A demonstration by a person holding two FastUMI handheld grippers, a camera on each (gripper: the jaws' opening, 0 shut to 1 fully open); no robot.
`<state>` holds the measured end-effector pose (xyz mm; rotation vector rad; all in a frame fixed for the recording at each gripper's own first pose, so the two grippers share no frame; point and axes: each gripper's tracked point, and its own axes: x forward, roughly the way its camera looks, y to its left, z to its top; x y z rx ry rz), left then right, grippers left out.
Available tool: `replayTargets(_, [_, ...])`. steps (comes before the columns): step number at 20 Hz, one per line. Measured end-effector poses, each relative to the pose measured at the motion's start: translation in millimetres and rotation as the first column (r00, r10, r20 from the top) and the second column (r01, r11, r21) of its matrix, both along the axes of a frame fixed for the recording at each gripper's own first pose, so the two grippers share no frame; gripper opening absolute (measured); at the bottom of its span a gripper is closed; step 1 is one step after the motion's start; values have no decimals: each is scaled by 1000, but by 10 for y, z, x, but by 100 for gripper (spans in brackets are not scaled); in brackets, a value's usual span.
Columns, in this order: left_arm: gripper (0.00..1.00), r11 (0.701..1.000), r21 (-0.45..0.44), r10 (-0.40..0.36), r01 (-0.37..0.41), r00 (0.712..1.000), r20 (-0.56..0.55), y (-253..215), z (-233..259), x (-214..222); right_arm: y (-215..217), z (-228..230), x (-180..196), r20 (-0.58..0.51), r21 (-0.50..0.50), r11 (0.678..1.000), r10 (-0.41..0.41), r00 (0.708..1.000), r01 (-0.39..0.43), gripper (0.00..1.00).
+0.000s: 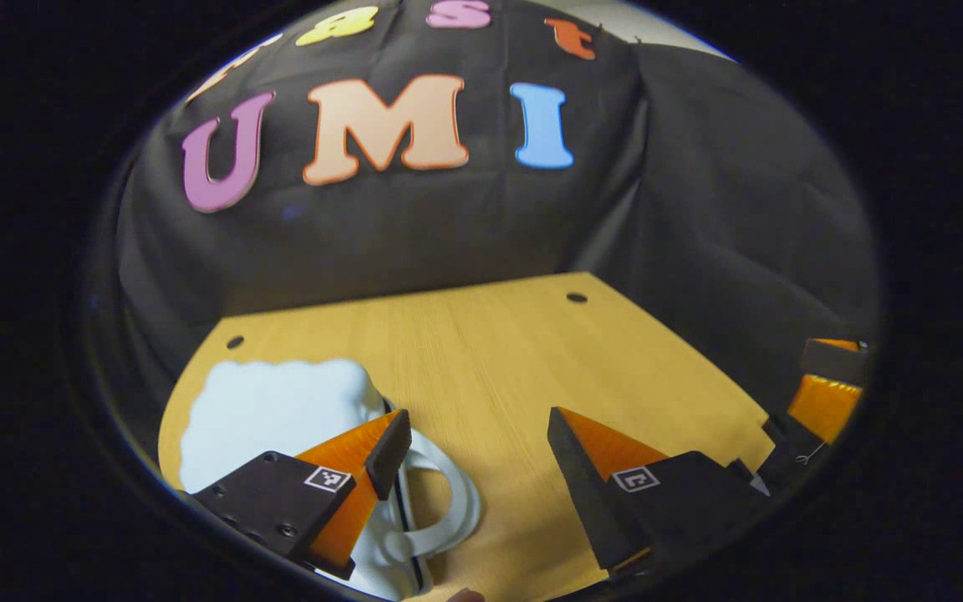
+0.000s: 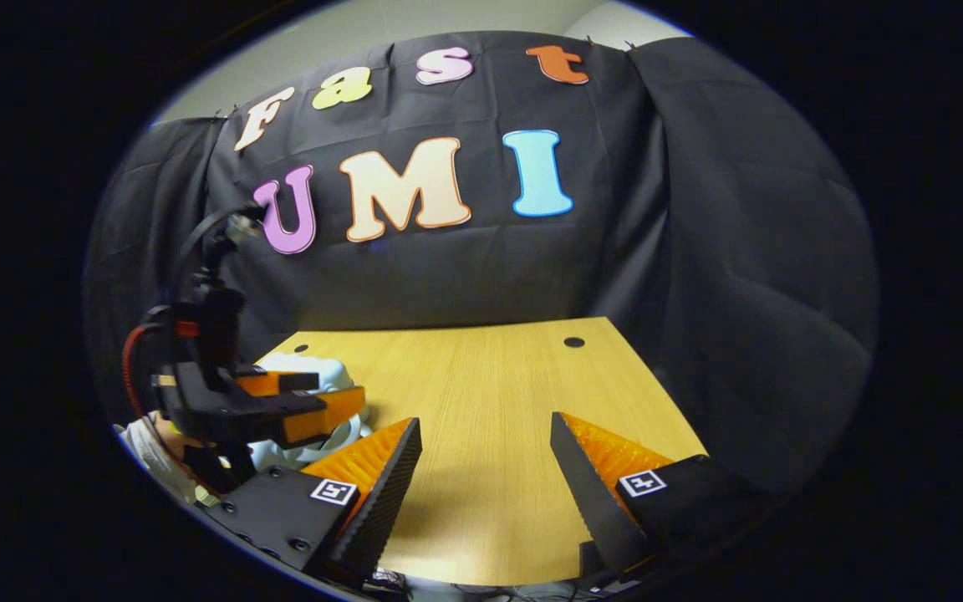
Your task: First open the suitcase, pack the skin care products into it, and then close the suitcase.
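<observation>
Suitcase (image 1: 281, 410), a small pale case with a loop handle (image 1: 448, 502), lies shut at the near-left of the wooden worktop (image 1: 490, 351); we judge the opening step is in hand. Left tool (image 1: 477, 451) hovers with jaws spread wide and empty, 1 finger (image 1: 385, 447) just over the handle. Right tool (image 2: 486, 460) is likewise wide open, holding nothing, above bare wood. In the right gripper view the left tool (image 2: 298, 410) hangs over the suitcase (image 2: 314, 372). Next, we expect, calls for finding the seam or latch. Skin care products cannot be told here.
</observation>
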<state>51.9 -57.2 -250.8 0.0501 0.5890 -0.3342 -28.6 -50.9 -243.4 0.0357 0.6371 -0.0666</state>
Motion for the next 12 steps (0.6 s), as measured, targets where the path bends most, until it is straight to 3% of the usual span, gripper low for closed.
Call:
replayTargets(2, [96,1000,19,16,-19,991,131,75,465,90,-13,199,156,60,-18,1000,4,998,-3,98])
replayTargets(5, [96,999,-12,47,-46,955,293,134,1075,121,19,557,406,173,-42,999,14,985,-7,98])
replayTargets(8, [95,998,-27,54,-48,928,369,166,1396,87,57,991,609,298,-56,998,12,955,5,98])
replayTargets(12, [96,995,-90,75,-43,917,391,158,1652,28,100,1440,757,431,-87,996,6,902,35,94])
